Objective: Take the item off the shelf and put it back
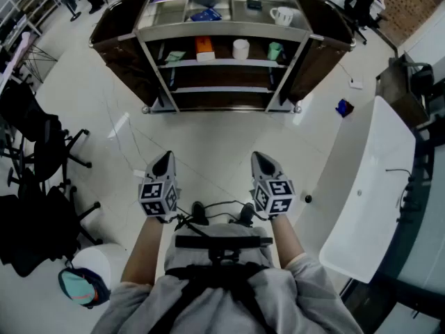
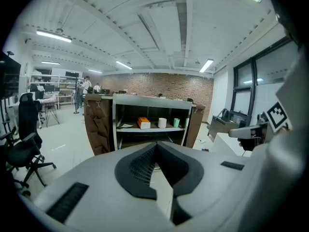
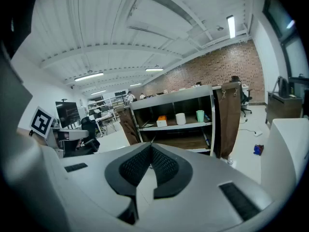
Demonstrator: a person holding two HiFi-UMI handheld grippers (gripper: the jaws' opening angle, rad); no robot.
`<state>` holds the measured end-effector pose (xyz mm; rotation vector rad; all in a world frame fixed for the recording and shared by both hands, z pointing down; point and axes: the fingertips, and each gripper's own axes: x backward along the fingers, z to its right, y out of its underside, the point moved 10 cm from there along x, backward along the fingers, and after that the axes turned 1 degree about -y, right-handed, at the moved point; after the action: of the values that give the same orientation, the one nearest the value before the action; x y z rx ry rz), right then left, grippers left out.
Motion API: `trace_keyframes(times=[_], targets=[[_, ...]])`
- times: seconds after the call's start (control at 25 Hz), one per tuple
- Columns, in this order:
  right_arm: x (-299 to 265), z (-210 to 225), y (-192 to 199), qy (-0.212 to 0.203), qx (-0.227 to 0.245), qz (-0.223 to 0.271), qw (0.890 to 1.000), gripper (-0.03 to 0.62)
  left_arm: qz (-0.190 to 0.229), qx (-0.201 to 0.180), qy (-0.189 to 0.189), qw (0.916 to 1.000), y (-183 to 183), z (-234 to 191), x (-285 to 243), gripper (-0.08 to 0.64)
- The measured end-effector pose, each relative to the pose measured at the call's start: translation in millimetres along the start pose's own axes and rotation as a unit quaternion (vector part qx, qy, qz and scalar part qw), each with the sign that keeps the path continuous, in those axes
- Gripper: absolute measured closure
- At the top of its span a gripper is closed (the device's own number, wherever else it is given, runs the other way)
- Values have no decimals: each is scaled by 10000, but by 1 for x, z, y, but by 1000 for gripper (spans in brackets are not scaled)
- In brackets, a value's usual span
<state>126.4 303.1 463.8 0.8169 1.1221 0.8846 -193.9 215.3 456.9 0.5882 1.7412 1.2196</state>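
**Both claws closed and empty, shelf well ahead of you**

At your far left, the office chairs stand off to the side, well clear of the path to the shelf.

Your left claw is held out in front of your body and tilted slightly down. Its own view shows the jaws pressed together with nothing between them. Carrying it closed makes sense here, since there is nothing within reach to grasp.

Ahead of both claws, across a stretch of open floor, stands the shelf. Its middle board holds the likely candidates in a row. An orange box is on the left, a white roll is in the middle and a green cup is on the right. All three are upright and spaced apart, which should leave room for a claw to come in around any one of them. The task does not say which of them is meant, so I cannot tell. All three sit on the board, so the taking-off step has not begun.

Your right claw mirrors the left. It is level with it, tilted the same way, with its jaws together and holding nothing.

Further right, a small blue object lies on the floor near the shelf's corner. A long white surface runs along your right side. Keep your elbow clear of it as you approach.
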Motion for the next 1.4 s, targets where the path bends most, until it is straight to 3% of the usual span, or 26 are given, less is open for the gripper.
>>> trace_keyframes(times=[0.48, 0.76, 1.08, 1.4], targets=[[-31, -78, -3, 192, 94, 274, 9994, 583, 189, -301, 451, 9983, -21, -64, 3, 552], [-48, -109, -10, 211, 158, 279, 9993, 583, 182, -350, 704, 9967, -34, -80, -10, 552], [-84, -93, -33, 6, 364, 190, 9992, 583, 99, -233, 640, 9976, -46, -77, -54, 554], [-131, -44, -68, -291, 455, 100, 9985, 583, 36, -27, 316, 9995, -71, -59, -112, 554]])
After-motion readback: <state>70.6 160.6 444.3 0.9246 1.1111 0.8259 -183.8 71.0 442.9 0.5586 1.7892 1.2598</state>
